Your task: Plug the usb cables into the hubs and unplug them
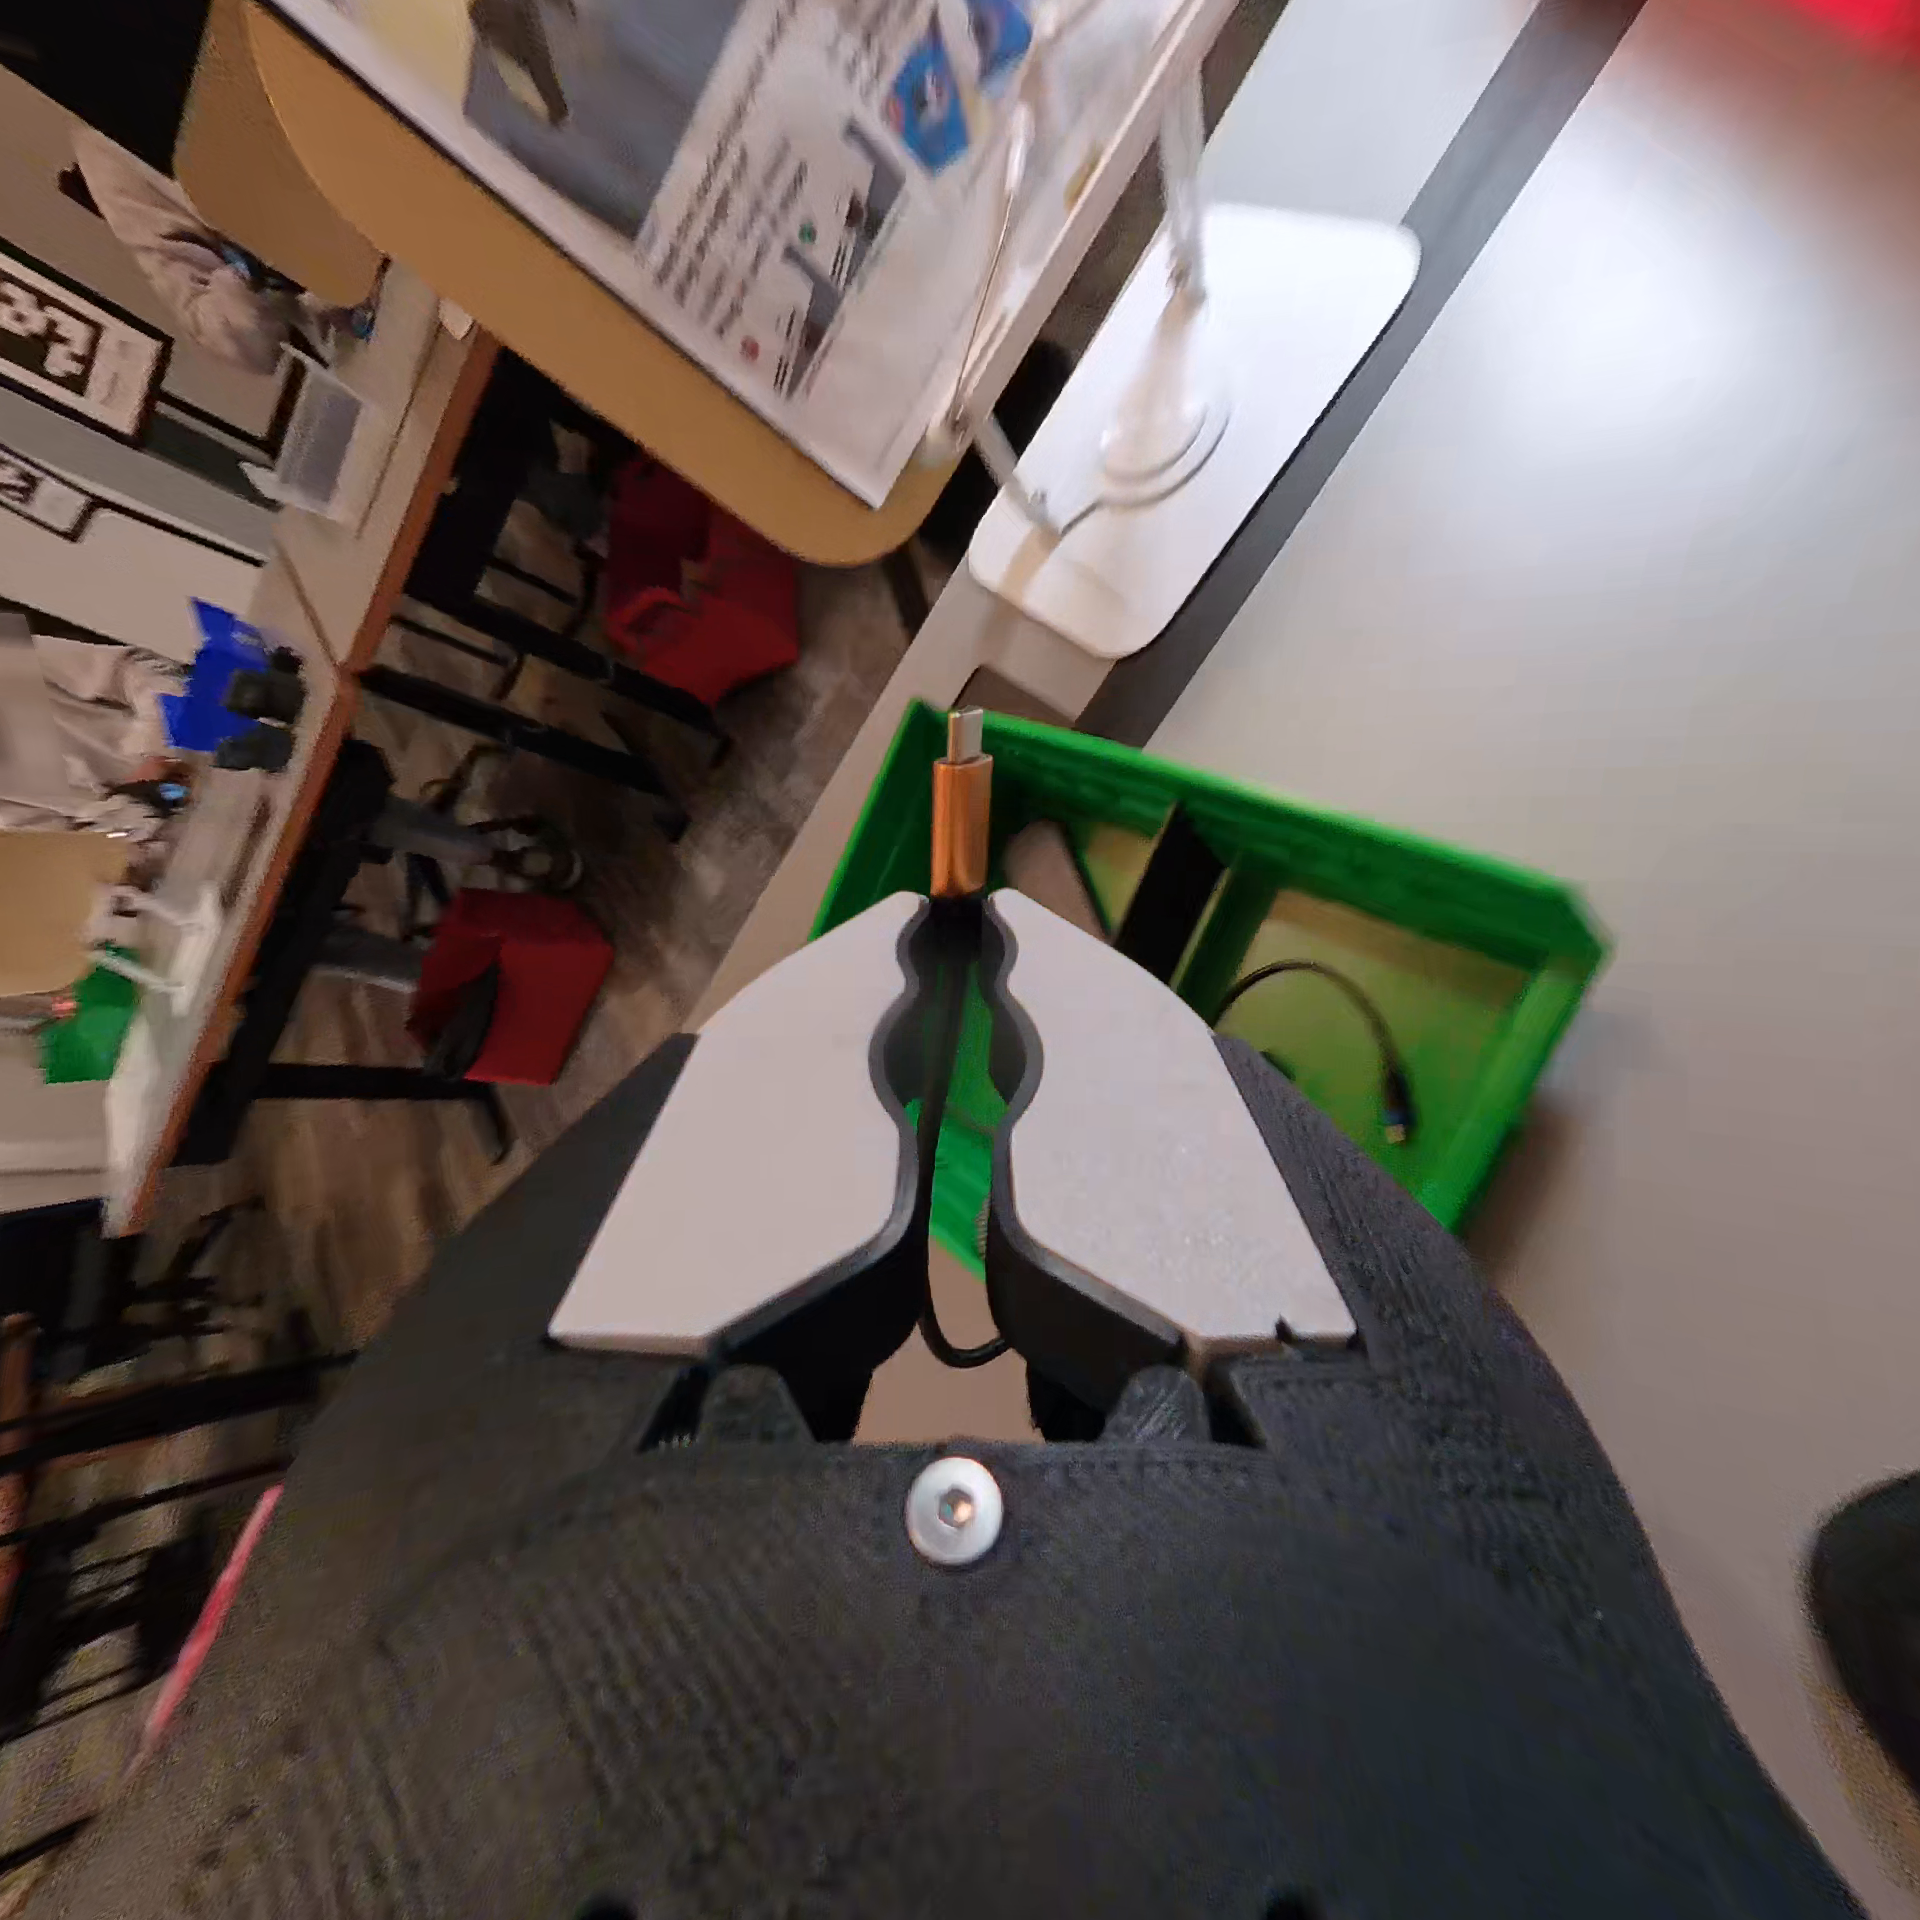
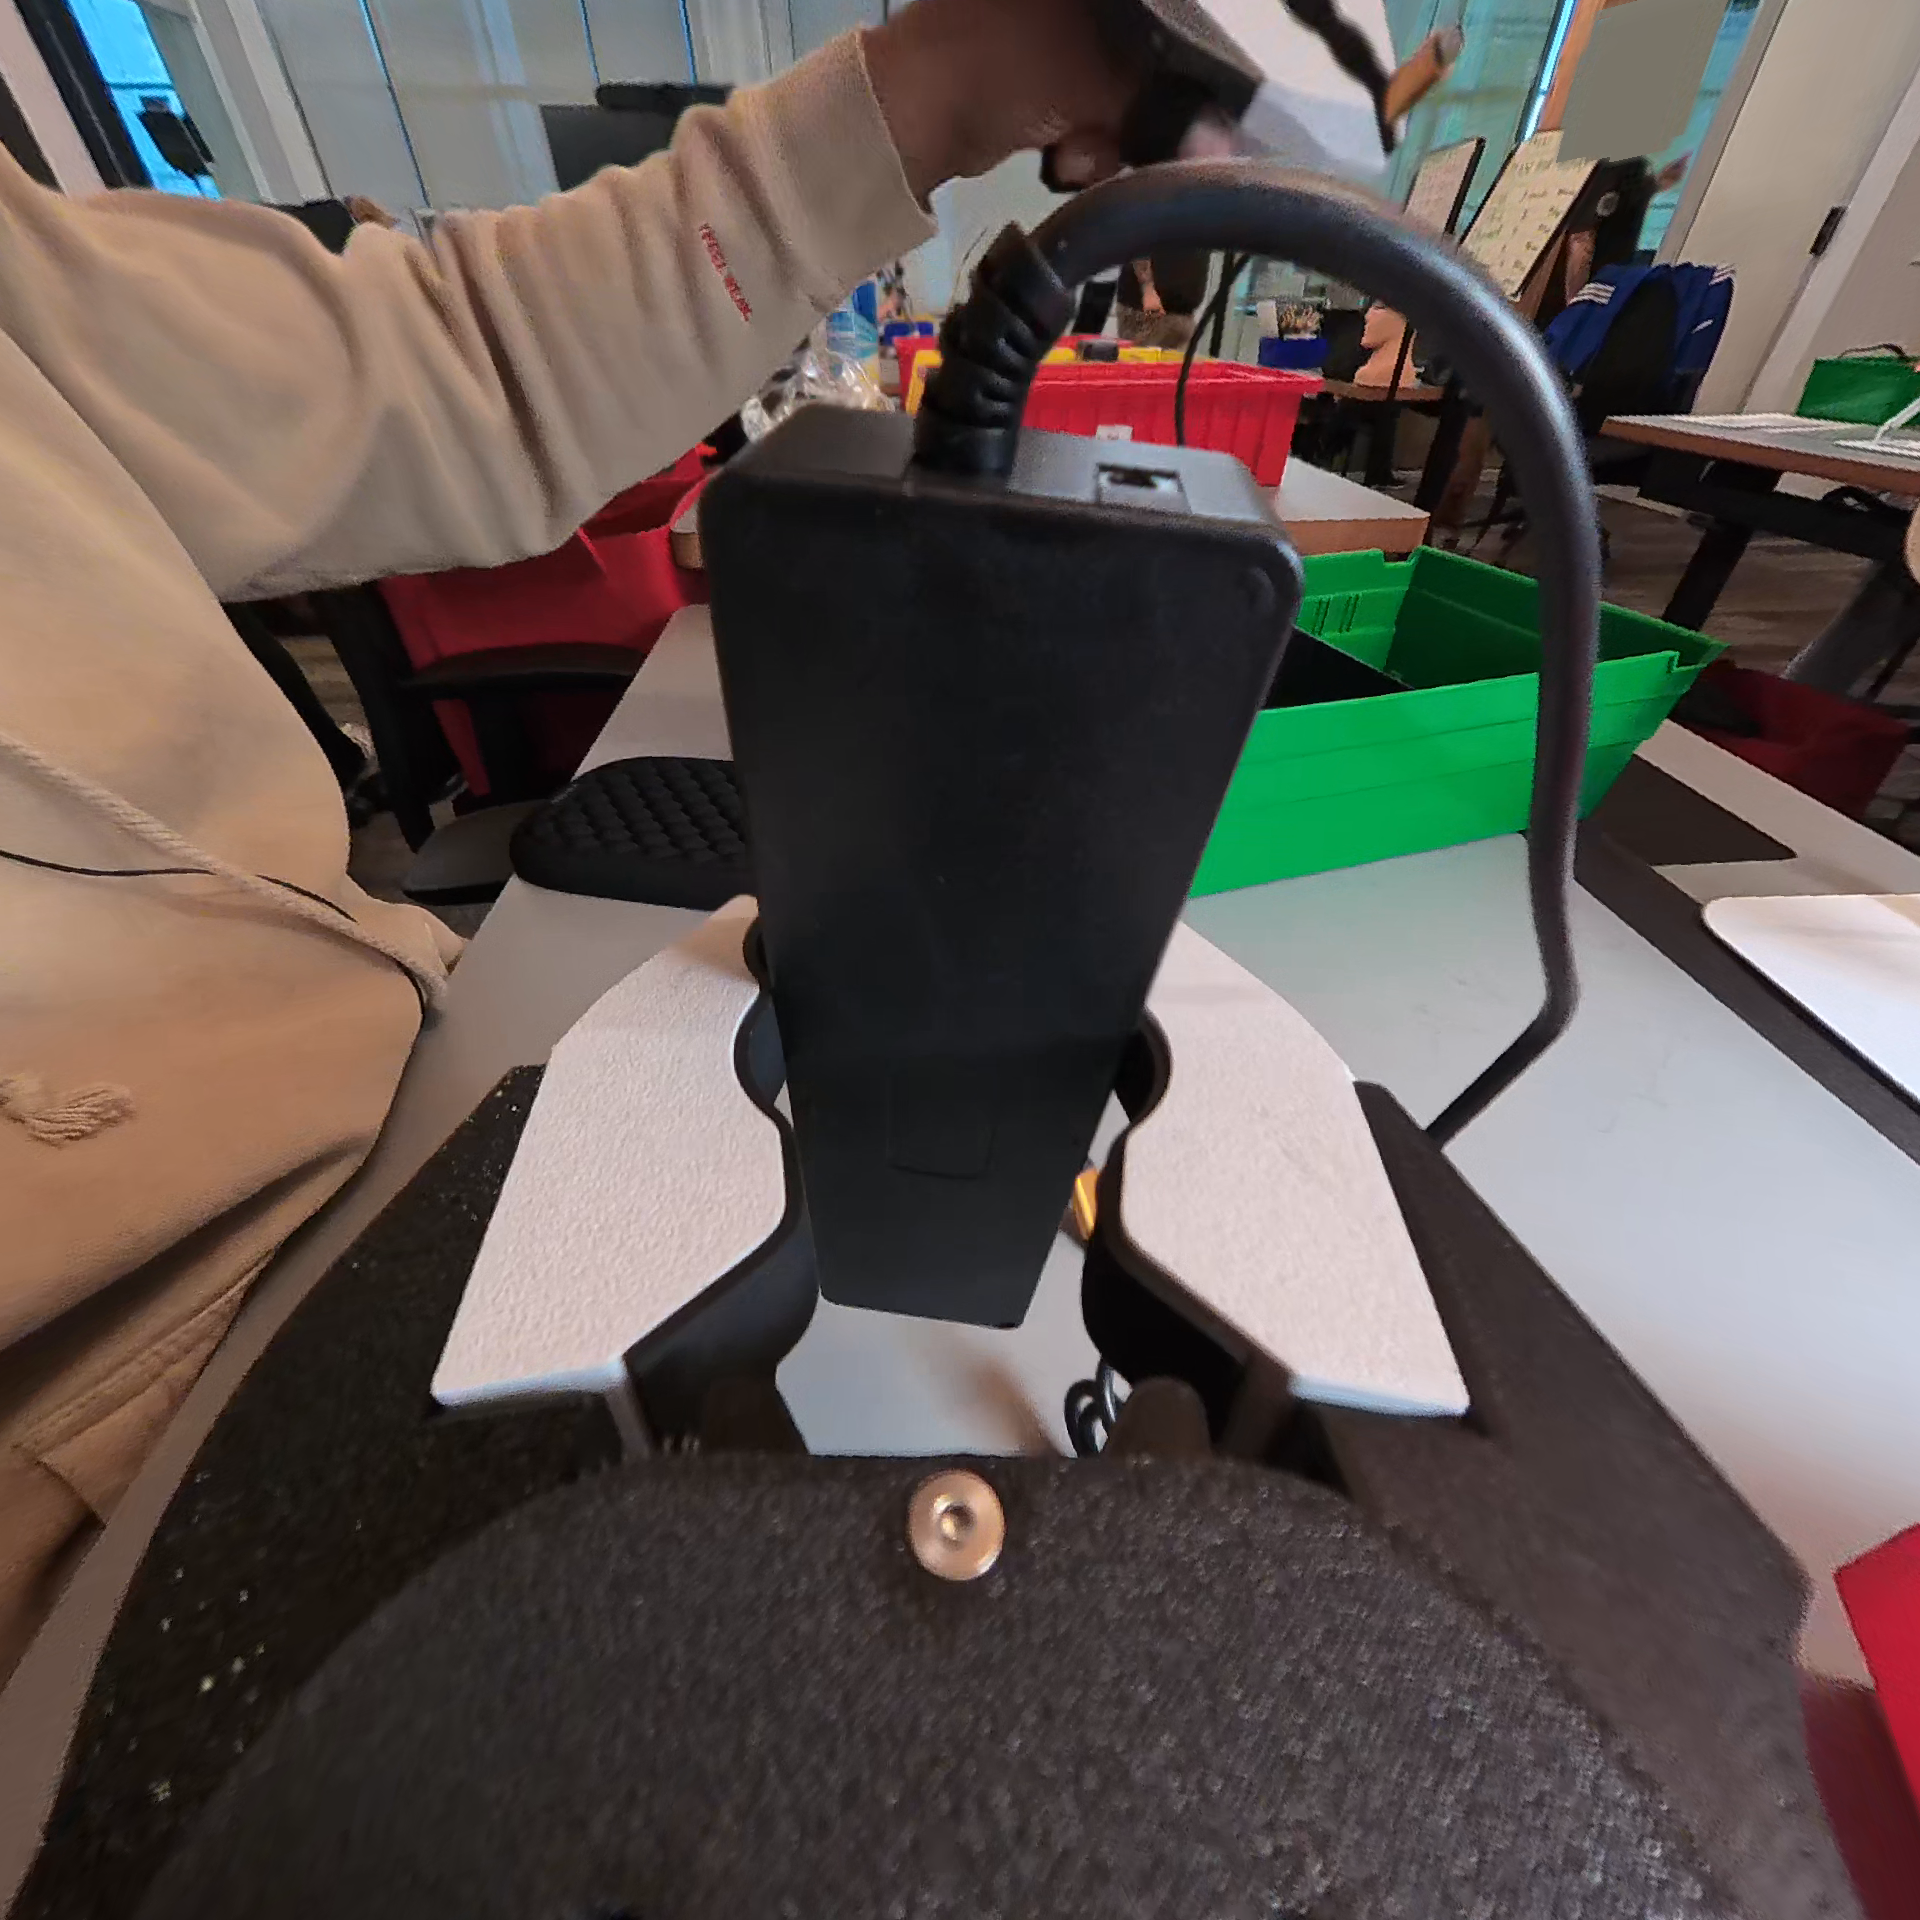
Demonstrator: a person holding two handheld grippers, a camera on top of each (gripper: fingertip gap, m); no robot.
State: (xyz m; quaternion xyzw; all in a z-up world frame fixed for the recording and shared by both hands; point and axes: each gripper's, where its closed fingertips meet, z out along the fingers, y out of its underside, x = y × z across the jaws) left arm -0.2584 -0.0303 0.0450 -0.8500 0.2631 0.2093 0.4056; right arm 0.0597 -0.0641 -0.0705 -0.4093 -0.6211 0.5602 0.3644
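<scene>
My left gripper (image 1: 957,906) is shut on a thin black USB cable just behind its orange plug (image 1: 957,831), which sticks out past the fingertips with its metal tip pointing forward, high above the table. My right gripper (image 2: 951,1023) is shut on a black USB hub (image 2: 987,790), held upright; the hub's thick black cable (image 2: 1496,436) loops from its top over to the right and down. A port (image 2: 1138,480) shows on the hub's top end. The left gripper also shows at the top of the right wrist view (image 2: 1382,73), held by a hand.
A green bin (image 1: 1382,935) with a black divider stands on the grey table (image 1: 1662,727); another black cable (image 1: 1340,1029) lies inside. It also shows in the right wrist view (image 2: 1455,769). A white lamp base (image 1: 1174,447) is nearby. A beige sleeve (image 2: 416,364) crosses the left.
</scene>
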